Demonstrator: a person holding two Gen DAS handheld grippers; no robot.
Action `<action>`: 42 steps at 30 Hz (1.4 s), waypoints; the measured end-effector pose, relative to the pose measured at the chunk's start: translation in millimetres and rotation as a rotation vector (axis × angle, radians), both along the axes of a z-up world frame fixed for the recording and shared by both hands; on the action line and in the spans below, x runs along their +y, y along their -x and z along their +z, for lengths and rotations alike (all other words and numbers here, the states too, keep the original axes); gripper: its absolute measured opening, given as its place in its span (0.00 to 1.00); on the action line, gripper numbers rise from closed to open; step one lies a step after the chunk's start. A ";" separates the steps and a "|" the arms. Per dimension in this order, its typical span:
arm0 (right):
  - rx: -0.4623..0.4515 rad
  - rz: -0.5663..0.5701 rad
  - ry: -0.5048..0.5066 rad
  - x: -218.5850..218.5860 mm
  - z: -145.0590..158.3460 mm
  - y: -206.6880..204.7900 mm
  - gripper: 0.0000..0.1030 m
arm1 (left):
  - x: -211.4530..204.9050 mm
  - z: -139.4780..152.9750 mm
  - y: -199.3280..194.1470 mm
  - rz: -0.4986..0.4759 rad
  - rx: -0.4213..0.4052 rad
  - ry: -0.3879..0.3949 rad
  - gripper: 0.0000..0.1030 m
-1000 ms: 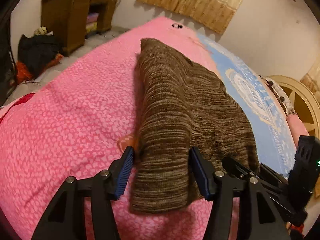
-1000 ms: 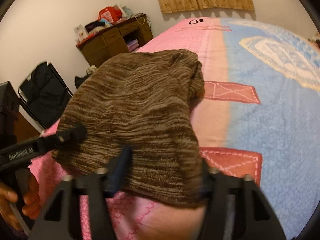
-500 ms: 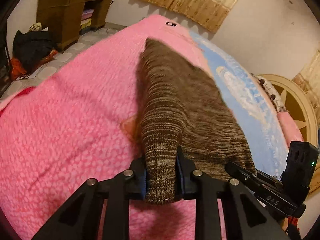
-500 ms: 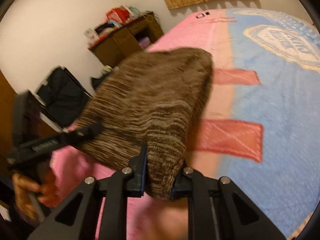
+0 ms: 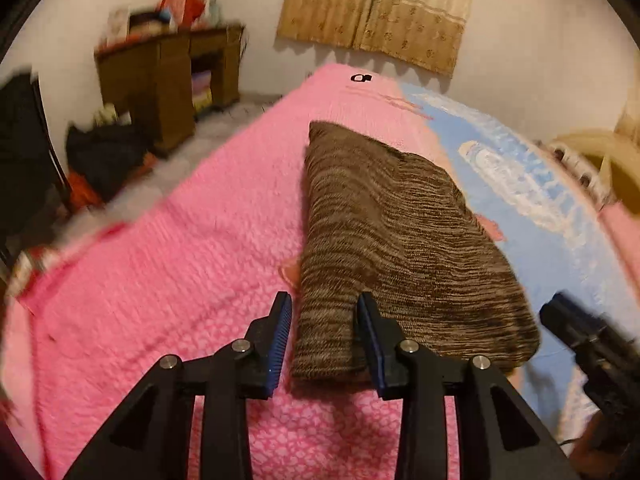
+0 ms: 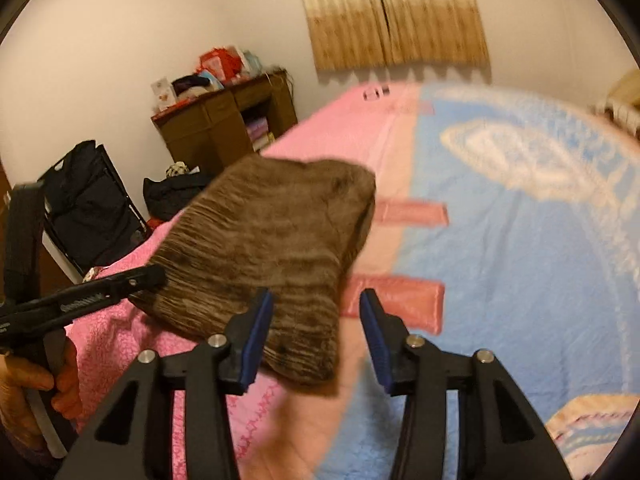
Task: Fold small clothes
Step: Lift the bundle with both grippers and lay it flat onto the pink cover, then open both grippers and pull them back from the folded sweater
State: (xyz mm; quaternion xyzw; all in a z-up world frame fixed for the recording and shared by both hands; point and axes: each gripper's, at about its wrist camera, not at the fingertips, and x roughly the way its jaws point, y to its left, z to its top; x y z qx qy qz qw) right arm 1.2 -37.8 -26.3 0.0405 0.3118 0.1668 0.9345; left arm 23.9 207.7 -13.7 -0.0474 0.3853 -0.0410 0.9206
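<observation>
A brown striped knit garment [image 5: 384, 240] lies folded on the pink and blue bedspread [image 5: 180, 264]. My left gripper [image 5: 324, 336] is open, its blue pads either side of the garment's near left corner. In the right wrist view the garment [image 6: 272, 248] lies ahead and left. My right gripper [image 6: 316, 332] is open over its near right corner, the left pad over the cloth, the right pad over the bedspread [image 6: 520, 264]. The left gripper's side [image 6: 92, 296] shows at the left, the right gripper's body [image 5: 588, 344] at the right.
A wooden desk [image 5: 168, 80] with clutter stands by the far wall on the left, dark bags [image 5: 104, 152] on the floor beside it. A curtain [image 5: 380, 12] hangs on the far wall. A cream headboard [image 5: 608, 160] is at the right.
Both grippers were shut on the garment's near corners half a second ago. They have opened and let the garment go, and it now rests on the bed.
</observation>
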 end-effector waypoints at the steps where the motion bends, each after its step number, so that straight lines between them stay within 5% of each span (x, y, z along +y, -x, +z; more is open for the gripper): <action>1: 0.000 0.026 0.010 4.5 0.6 -1.7 0.40 | -7.2 2.2 0.2 -0.004 -0.012 -0.036 0.35; 3: 0.020 0.081 0.047 20.6 -1.3 -10.9 0.19 | -17.0 3.4 -0.2 -0.018 -0.027 -0.062 0.35; 9: 0.164 0.097 0.011 32.7 -42.6 -28.6 0.19 | -28.8 -21.6 -8.3 -0.026 -0.001 -0.187 0.45; 13: 0.171 0.087 -0.060 20.3 -36.9 -19.4 0.21 | -27.0 -29.3 -0.8 -0.014 0.012 -0.212 0.45; 14: 0.154 0.088 -0.078 16.3 -32.6 -15.8 0.25 | -26.6 -27.1 3.5 -0.011 0.011 -0.206 0.46; 16: 0.119 0.054 -0.107 6.8 -21.5 -2.2 0.48 | -28.6 -21.1 12.3 -0.010 0.004 -0.200 0.46; 17: 0.106 0.036 -0.119 2.0 -17.5 3.5 0.67 | -30.4 -19.0 17.6 -0.010 -0.003 -0.200 0.48; 18: 0.090 0.012 -0.138 -5.0 -12.6 11.5 0.73 | -33.6 -16.1 24.0 -0.010 -0.013 -0.198 0.52; 24: 0.089 -0.092 -0.158 -31.5 -6.7 42.7 0.73 | -51.4 -9.9 50.8 -0.053 -0.025 -0.190 0.66; 27: 0.101 -0.149 -0.138 -39.2 -9.3 56.0 0.73 | -58.3 -17.8 61.1 -0.062 0.006 -0.227 0.66; 31: 0.096 -0.186 -0.096 -42.1 -9.7 72.5 0.80 | -58.6 -24.8 80.5 -0.058 0.079 -0.179 0.66; 36: 0.068 -0.198 -0.085 -43.5 -1.0 89.2 0.82 | -73.5 -22.9 107.5 -0.068 0.083 -0.252 0.66; 42: 0.003 -0.200 -0.067 -38.1 15.1 112.1 0.85 | -79.2 -22.5 127.8 -0.114 0.114 -0.213 0.66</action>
